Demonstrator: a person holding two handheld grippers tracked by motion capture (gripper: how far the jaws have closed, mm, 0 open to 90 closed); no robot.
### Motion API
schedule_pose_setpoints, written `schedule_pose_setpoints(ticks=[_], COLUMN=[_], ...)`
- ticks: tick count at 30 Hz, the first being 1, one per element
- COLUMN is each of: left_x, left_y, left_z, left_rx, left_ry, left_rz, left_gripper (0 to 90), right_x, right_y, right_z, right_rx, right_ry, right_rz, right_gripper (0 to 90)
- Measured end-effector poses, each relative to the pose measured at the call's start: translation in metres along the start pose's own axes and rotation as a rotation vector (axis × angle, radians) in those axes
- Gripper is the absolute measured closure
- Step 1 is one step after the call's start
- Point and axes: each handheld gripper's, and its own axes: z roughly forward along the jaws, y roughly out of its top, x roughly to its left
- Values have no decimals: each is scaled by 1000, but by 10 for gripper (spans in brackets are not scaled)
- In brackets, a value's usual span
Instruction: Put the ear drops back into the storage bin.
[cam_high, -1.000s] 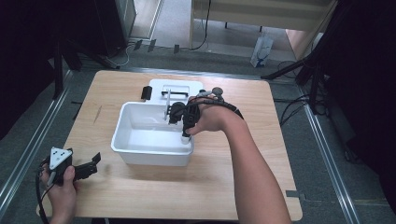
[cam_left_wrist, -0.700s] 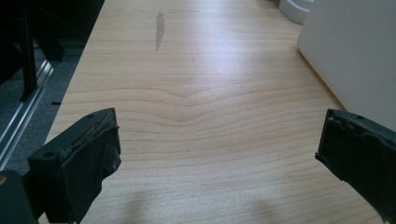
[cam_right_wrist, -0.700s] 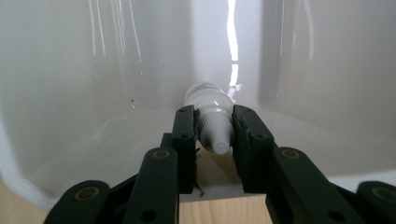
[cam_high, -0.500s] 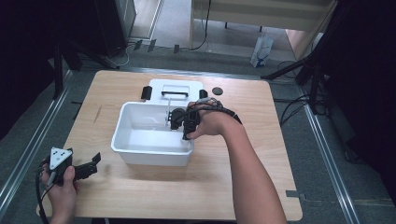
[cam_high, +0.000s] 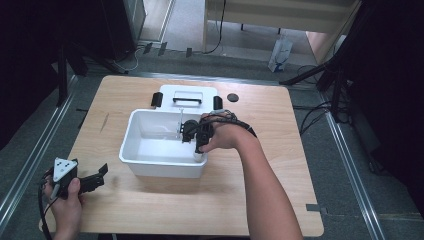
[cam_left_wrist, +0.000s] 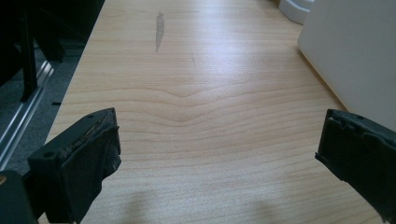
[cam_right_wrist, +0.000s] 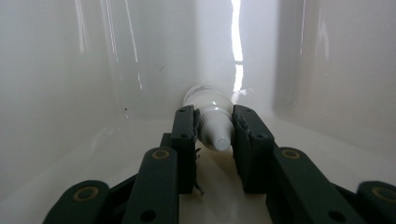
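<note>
A white plastic bin (cam_high: 150, 161) stands mid-table. My right gripper (cam_high: 198, 146) reaches down into it near the front right corner. In the right gripper view the gripper (cam_right_wrist: 214, 136) is shut on a small white bottle (cam_right_wrist: 211, 112), whose capped nozzle points back at the camera and whose far end lies close to the bin's inner wall (cam_right_wrist: 140, 51). From above, a bit of the white bottle (cam_high: 199, 156) shows under the hand. My left gripper (cam_high: 93, 180) rests at the table's front left corner, open and holding nothing; its jaws (cam_left_wrist: 217, 154) stand wide over bare wood.
The bin's white lid (cam_high: 187, 94), with a black handle and side clips, lies flat just behind the bin. A small black disc (cam_high: 232, 97) sits to the lid's right. The bin's outer wall (cam_left_wrist: 355, 56) stands right of my left gripper.
My right gripper came from the bin's back edge toward the front and sank deeper into the bin. The left gripper has stayed put.
</note>
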Motion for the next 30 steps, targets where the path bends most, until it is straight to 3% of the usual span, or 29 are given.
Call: schedule_pose_setpoints(ticks=[16,19,20,23,27,30], left_x=[0,0,0,0,0,-1], left_y=[0,0,0,0,0,0], left_z=[0,0,0,0,0,0], left_rx=[-3,-2,-2,-2,-3,-2], left_ry=[0,0,-1,-1,2,4], left_rz=[1,2,0,-1,-1,2], left_gripper=[0,0,0,0,0,0], right_x=[-2,-2,-2,-2,-3,-4], right_y=[0,0,-1,-2,-5,-7], right_z=[1,1,0,-5,-20,-33], right_rx=[35,32,27,9,-39,-63], right_ry=[29,29,24,4,-7,-21], right_rz=[2,1,1,12,58,65], right_gripper=[699,658,598,529,461,424])
